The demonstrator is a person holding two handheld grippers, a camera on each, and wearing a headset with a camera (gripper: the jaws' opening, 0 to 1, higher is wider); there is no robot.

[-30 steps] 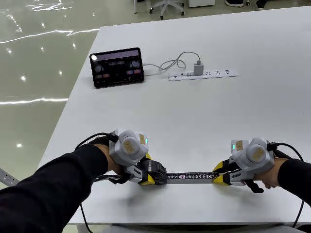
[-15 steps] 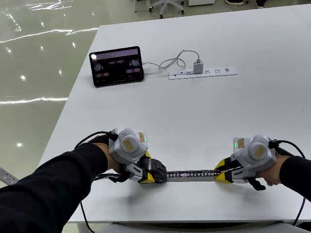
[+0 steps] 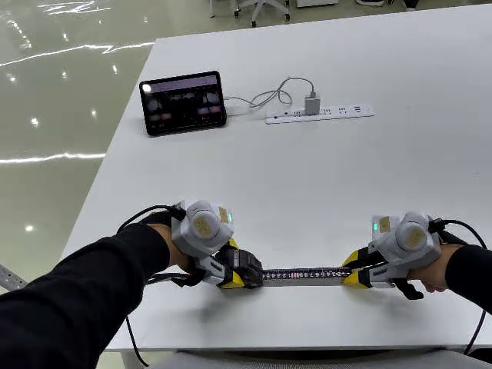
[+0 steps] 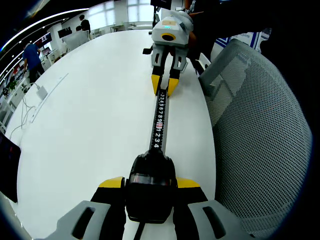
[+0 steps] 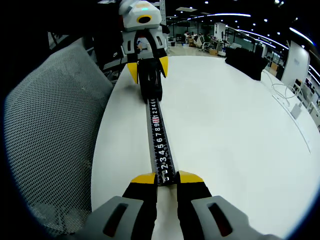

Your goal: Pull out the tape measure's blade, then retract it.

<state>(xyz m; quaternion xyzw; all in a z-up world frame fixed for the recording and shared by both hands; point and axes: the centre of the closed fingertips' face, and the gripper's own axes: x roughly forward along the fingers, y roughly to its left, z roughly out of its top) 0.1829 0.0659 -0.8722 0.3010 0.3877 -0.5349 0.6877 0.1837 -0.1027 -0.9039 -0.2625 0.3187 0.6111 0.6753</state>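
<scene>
The left gripper (image 3: 231, 270) clamps the rigid case (image 4: 151, 182) between its jaws, the right gripper (image 5: 164, 178) pinches the tip of the thin blade (image 5: 158, 135), likely springy and recoil-loaded

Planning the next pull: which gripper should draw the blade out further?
Right. The right gripper pinches the blade at its tip; the left gripper clamps the case, probably better as anchor.

Black tape measure (image 3: 244, 269) — its numbered blade (image 3: 304, 274) drawn out flat.

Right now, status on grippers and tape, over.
Left gripper shut on tape measure. Right gripper shut on blade, pulled out along table. Nothing blocking.
</scene>
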